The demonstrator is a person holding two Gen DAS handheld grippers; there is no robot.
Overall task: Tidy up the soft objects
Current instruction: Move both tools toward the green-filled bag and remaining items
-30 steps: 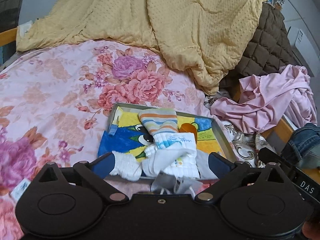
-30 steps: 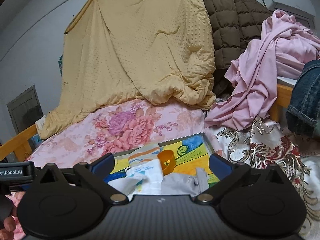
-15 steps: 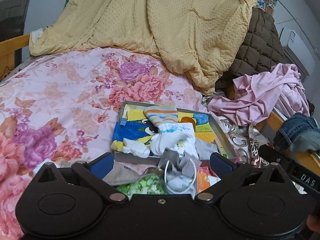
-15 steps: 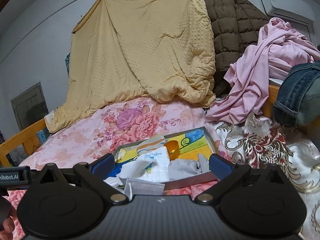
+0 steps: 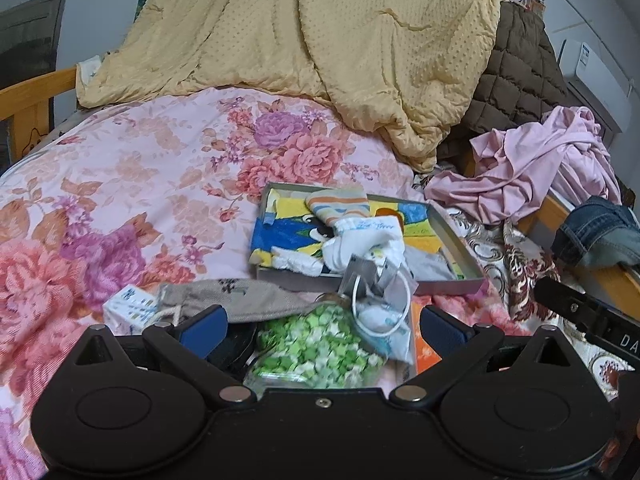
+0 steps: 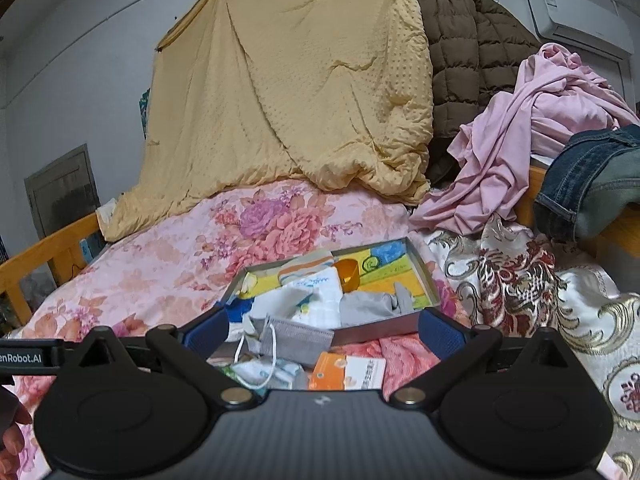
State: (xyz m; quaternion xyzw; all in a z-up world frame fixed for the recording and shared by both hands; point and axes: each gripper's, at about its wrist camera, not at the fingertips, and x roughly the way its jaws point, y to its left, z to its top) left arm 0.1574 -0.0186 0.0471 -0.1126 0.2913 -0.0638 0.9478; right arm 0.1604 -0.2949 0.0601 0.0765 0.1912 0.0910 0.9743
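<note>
A shallow grey tray [image 5: 456, 236] [image 6: 428, 280] with a bright cartoon lining lies on the floral bedspread. Inside it are a striped sock [image 5: 338, 206], white socks [image 5: 360, 240] [image 6: 316, 296], a grey cloth [image 6: 368, 308] and an orange ring [image 6: 347, 274]. A grey face mask [image 5: 370, 272] [image 6: 296, 338] hangs over the tray's near wall. In front of the tray lie a jar of green paper stars [image 5: 316, 346], a beige drawstring pouch [image 5: 244, 300] and an orange packet [image 6: 346, 372]. My left gripper [image 5: 322, 330] and right gripper [image 6: 322, 330] both hover open and empty, short of the tray.
A yellow quilt [image 5: 340, 44] and brown padded jacket [image 6: 468, 60] are heaped at the back. Pink garments [image 5: 532, 168] and jeans [image 6: 588, 176] lie on the right over a wooden bed rail. A small white box [image 5: 130, 308] sits left of the pouch.
Both grippers have drawn back from the tray, bringing the jar of green stars, pouch, mask and orange packet into view. The socks stay in the tray. Both stay open.
</note>
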